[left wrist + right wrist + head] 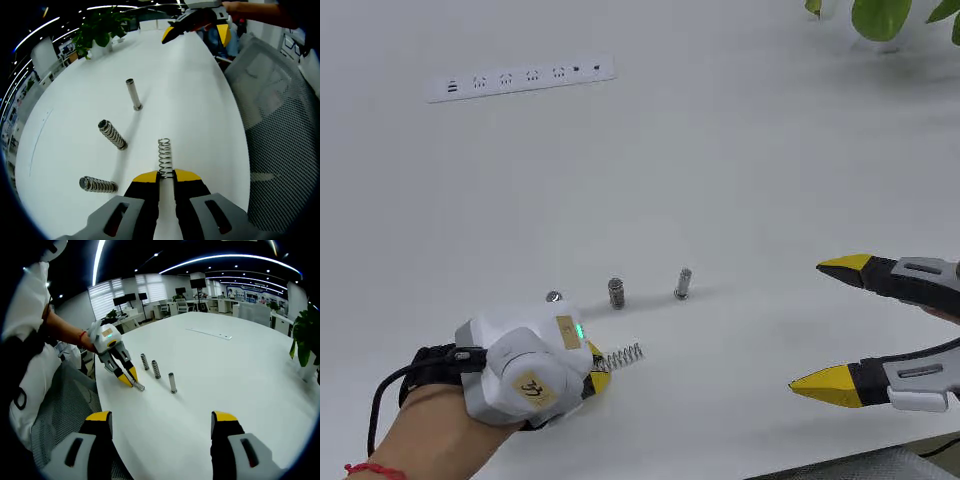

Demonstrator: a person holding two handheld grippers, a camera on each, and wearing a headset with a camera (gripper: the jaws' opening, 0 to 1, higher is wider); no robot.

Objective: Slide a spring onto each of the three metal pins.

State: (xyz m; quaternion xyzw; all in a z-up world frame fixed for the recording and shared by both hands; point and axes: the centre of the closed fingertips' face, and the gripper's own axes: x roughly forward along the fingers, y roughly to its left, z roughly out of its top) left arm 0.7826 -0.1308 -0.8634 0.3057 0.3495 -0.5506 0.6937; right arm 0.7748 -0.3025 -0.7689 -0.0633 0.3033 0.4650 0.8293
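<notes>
Over the white bench [740,180] our left tongs [166,175] are clenched on one end of a spring [164,156], which juts out past the yellow tips. Near it three metal pins [616,292] stand in a row: the near pin [98,184] and the middle pin [112,134] each already carry a spring of their own, while the far pin [133,94] is bare and apart from the held spring. Our right tongs [812,322] are released, jaws wide apart, well off to the right of the row. We see a power strip [520,78] lying at the far side of the bench
</notes>
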